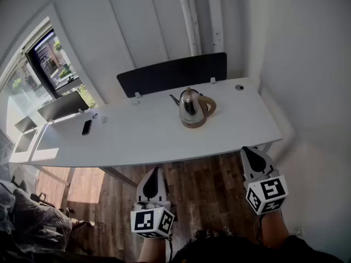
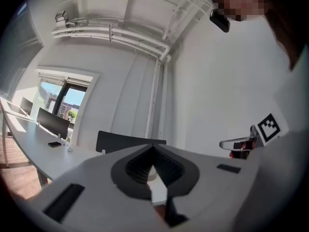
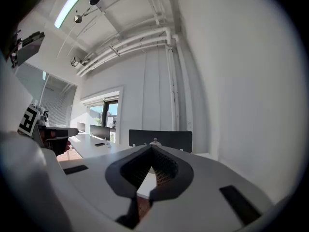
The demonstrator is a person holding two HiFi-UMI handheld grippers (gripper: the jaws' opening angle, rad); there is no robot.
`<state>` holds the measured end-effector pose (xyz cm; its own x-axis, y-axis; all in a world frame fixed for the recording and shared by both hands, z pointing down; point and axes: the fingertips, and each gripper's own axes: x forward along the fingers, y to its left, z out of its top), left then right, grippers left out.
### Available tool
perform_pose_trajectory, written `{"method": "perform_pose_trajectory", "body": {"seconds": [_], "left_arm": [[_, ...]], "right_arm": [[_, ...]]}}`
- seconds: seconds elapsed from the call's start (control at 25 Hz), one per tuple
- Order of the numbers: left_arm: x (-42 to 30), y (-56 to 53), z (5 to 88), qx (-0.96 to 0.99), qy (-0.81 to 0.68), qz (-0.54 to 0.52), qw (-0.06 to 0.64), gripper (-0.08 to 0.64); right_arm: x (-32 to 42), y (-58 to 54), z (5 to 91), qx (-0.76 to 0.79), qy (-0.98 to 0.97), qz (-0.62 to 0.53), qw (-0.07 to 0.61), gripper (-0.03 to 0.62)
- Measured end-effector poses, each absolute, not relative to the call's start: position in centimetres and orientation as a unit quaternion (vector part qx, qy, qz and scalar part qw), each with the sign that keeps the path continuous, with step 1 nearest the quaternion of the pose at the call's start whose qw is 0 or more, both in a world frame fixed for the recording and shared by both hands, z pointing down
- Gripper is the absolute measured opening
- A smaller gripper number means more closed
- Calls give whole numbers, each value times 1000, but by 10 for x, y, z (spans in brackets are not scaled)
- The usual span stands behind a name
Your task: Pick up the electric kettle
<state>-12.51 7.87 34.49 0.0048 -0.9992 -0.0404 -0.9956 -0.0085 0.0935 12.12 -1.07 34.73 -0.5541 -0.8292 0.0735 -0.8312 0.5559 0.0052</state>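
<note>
One white desk, bearing the electric kettle, stands on wood floor.

Wht desk, wood flr, sunlit window

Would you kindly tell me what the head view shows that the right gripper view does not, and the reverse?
Only the head view: the electric kettle in full, with spout, handle and base, standing on the white table. Only the right gripper view: ceiling pipes and a ceiling light. Both: the table, the dark divider panel and the window.
</note>
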Motion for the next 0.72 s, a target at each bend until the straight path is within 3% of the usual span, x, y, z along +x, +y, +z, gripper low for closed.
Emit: {"method": "perform_pose_trajectory", "body": {"seconds": [0.72], "left_arm": [[-121, 67, 344, 707, -705, -50, 21, -9]], "right_arm": [[119, -21, 347, 458, -888, 17, 16, 5]]}}
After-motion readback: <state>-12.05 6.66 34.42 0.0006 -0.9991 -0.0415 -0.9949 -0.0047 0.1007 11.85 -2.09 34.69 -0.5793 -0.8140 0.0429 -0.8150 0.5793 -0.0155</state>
